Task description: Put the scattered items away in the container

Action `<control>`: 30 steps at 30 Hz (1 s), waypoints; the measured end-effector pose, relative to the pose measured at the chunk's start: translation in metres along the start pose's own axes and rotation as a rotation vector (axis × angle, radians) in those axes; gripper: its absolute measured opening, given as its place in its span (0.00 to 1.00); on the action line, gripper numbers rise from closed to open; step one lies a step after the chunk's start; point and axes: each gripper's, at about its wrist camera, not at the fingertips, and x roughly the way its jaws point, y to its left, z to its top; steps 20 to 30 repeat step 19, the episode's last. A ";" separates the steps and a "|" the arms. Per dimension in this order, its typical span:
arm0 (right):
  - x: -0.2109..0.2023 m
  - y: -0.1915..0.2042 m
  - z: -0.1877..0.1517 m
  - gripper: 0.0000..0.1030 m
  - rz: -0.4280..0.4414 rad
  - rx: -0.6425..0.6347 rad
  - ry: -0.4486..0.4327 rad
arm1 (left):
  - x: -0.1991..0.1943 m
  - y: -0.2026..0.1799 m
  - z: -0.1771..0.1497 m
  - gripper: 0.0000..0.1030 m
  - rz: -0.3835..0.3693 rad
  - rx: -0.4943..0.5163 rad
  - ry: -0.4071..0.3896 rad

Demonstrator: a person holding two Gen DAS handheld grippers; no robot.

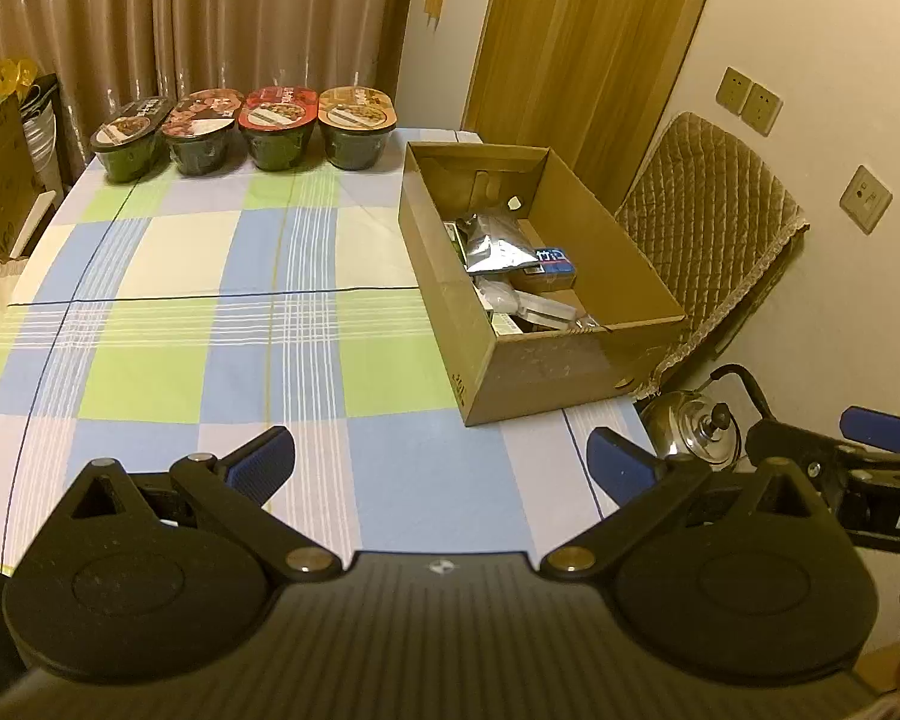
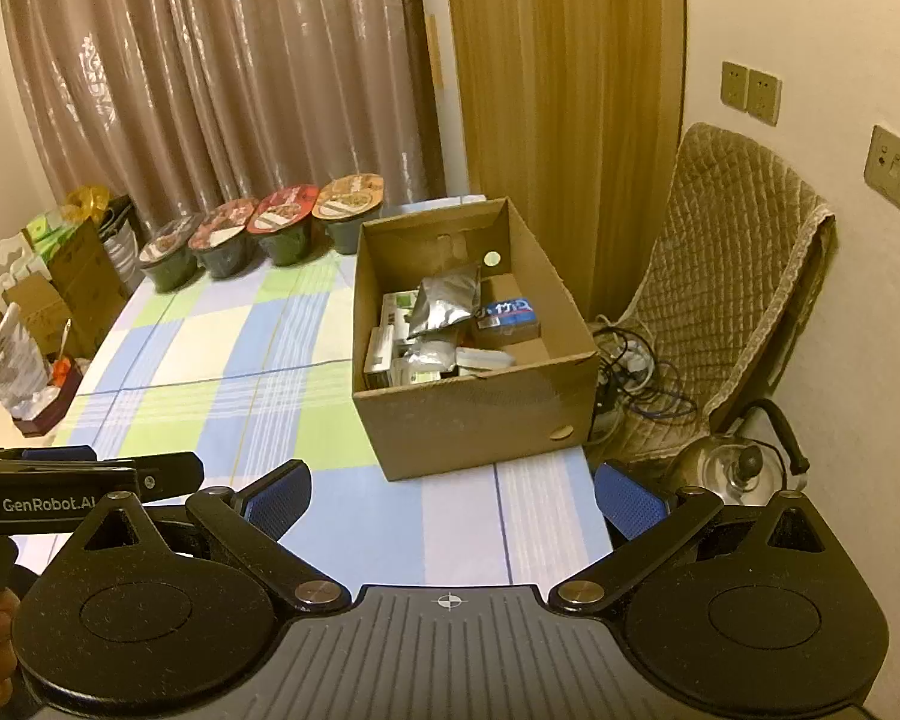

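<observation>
Both grippers empty above near table edge.
Left gripper (image 1: pixel 441 465) and right gripper (image 2: pixel 453 498) spread wide, grasping nothing. Cardboard box (image 2: pixel 480 420) at right on checked tablecloth (image 1: pixel 210 312) holds packets (image 2: pixel 447 300). Four bowls (image 1: pixel 243 129) line the far edge.

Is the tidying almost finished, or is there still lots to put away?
Nearly finished, it seems. The cardboard box already holds packets, like a silver pouch. Both the left hand-held gripper and right hand-held gripper are open and empty. Only four noodle bowls remain, neatly lined up; maybe those stay.
</observation>
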 end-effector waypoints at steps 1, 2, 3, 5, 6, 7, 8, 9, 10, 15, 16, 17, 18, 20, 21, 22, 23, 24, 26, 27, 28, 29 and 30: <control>0.001 0.000 0.000 1.00 0.000 0.000 0.001 | 0.000 0.000 0.000 0.99 0.000 0.000 0.001; 0.001 0.000 0.000 1.00 -0.001 0.000 0.003 | 0.001 0.000 0.000 0.99 -0.002 -0.001 0.002; 0.002 0.000 0.000 1.00 0.000 0.001 0.004 | 0.001 0.000 -0.001 0.99 -0.004 -0.001 0.003; 0.003 0.000 0.000 1.00 0.000 0.001 0.007 | 0.003 0.000 -0.001 0.99 -0.005 -0.002 0.005; 0.003 0.001 0.000 1.00 0.000 0.001 0.007 | 0.004 0.001 -0.001 0.99 -0.004 -0.002 0.007; 0.003 0.001 0.000 1.00 0.001 0.000 0.008 | 0.005 0.001 -0.001 0.99 -0.004 -0.002 0.008; 0.004 0.002 -0.001 1.00 0.001 -0.001 0.010 | 0.005 0.001 -0.002 0.99 -0.003 -0.002 0.011; 0.004 0.002 -0.001 1.00 0.001 -0.002 0.011 | 0.006 0.002 -0.002 0.99 -0.003 -0.004 0.013; 0.005 0.003 -0.001 1.00 0.002 -0.002 0.012 | 0.006 0.002 -0.003 0.99 -0.003 -0.006 0.014; 0.007 0.005 -0.002 1.00 0.003 -0.005 0.021 | 0.006 0.004 -0.003 0.99 -0.013 -0.007 0.000; 0.007 0.005 -0.003 1.00 0.003 -0.005 0.023 | 0.005 0.004 -0.004 0.99 -0.015 -0.005 -0.005; 0.008 0.005 -0.003 1.00 0.004 -0.005 0.024 | 0.004 0.003 -0.004 0.99 -0.018 -0.003 -0.010; 0.008 0.006 -0.003 1.00 0.004 -0.006 0.025 | 0.004 0.003 -0.003 0.99 -0.021 -0.001 -0.012; 0.008 0.006 -0.004 1.00 0.003 -0.007 0.025 | 0.004 0.003 -0.003 0.99 -0.024 0.000 -0.014; 0.008 0.006 -0.004 1.00 0.003 -0.007 0.025 | 0.004 0.003 -0.003 0.99 -0.024 0.000 -0.014; 0.008 0.006 -0.004 1.00 0.003 -0.007 0.025 | 0.004 0.003 -0.003 0.99 -0.024 0.000 -0.014; 0.008 0.006 -0.004 1.00 0.003 -0.007 0.025 | 0.004 0.003 -0.003 0.99 -0.024 0.000 -0.014; 0.008 0.006 -0.004 1.00 0.003 -0.007 0.025 | 0.004 0.003 -0.003 0.99 -0.024 0.000 -0.014; 0.008 0.006 -0.004 1.00 0.003 -0.007 0.025 | 0.004 0.003 -0.003 0.99 -0.024 0.000 -0.014; 0.008 0.006 -0.004 1.00 0.003 -0.007 0.025 | 0.004 0.003 -0.003 0.99 -0.024 0.000 -0.014; 0.008 0.006 -0.004 1.00 0.003 -0.007 0.025 | 0.004 0.003 -0.003 0.99 -0.024 0.000 -0.014; 0.008 0.006 -0.004 1.00 0.003 -0.007 0.025 | 0.004 0.003 -0.003 0.99 -0.024 0.000 -0.014; 0.008 0.006 -0.004 1.00 0.003 -0.007 0.025 | 0.004 0.003 -0.003 0.99 -0.024 0.000 -0.014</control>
